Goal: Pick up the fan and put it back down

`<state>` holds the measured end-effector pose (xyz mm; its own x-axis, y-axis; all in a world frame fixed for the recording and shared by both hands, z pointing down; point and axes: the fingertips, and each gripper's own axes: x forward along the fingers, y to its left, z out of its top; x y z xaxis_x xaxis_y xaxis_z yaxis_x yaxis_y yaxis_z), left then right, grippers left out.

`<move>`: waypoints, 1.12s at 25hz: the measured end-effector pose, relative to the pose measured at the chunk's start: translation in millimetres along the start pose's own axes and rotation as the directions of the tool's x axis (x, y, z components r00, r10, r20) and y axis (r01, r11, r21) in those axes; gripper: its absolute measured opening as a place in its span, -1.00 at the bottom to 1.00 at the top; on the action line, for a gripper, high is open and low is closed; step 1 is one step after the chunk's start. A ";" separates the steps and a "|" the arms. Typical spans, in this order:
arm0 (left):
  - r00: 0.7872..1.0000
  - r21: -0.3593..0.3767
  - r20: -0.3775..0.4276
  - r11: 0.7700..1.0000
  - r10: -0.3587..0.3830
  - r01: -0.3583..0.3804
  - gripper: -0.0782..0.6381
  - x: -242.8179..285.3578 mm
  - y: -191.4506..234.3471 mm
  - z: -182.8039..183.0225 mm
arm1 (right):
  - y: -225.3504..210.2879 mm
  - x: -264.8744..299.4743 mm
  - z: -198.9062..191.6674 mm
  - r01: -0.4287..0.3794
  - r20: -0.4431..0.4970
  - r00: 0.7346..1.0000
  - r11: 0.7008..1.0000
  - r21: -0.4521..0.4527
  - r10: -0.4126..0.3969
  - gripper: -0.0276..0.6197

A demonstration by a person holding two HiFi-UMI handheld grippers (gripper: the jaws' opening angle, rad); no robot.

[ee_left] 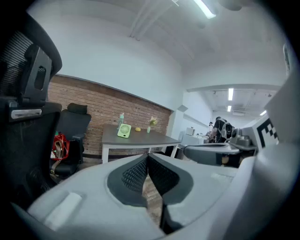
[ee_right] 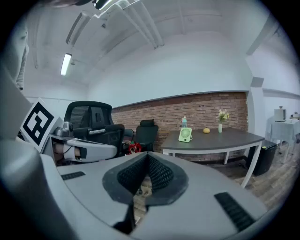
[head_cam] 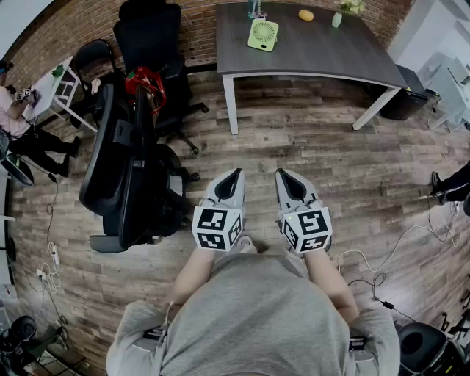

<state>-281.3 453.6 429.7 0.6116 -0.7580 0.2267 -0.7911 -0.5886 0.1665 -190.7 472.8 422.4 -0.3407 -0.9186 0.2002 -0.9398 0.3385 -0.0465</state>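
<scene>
— While the fan (head_cam: 263,34) is standing upright on the table (head_cam: 323,59), toward the table's left end, why are the 2 grippers hanging so far short of it?
— By my reading, the pick is not yet starting. The left gripper (head_cam: 236,173) and the right gripper (head_cam: 282,175) are floating side by side, well in front of the table, both aiming toward it and dipping slightly. Each one's jaws are pressing together with nothing between them.
— So they are needing to open first?
— I am guessing so: nearing the table, then spreading 1 gripper's jaws around the fan's thin body.
— Are any containers sitting on the table?
— 2 are showing. A small vase (head_cam: 337,19) is sitting at the table's far edge, right of the fan, and is holding flowers (head_cam: 351,6). A bottle (head_cam: 255,9) is standing just behind the fan, and I am not making out its contents. A yellow fruit (head_cam: 306,15) is lying loose on the table between them.
— And off the table?
— A black bin (head_cam: 404,99) is standing by the table's right end, and its inside is not showing.
</scene>
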 end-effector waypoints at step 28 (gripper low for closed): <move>0.999 0.021 -0.012 0.999 -0.046 0.047 -0.73 -14.4 1.3 -3.4 | 24.1 -2.0 4.4 0.007 0.037 0.999 0.997 0.072 -0.010 -0.91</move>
<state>-291.1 464.6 429.9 0.6475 -0.7265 0.2303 -0.7614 -0.6291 0.1563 -212.8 481.8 416.5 -0.3319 -0.9289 0.1641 -0.9417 0.3162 -0.1151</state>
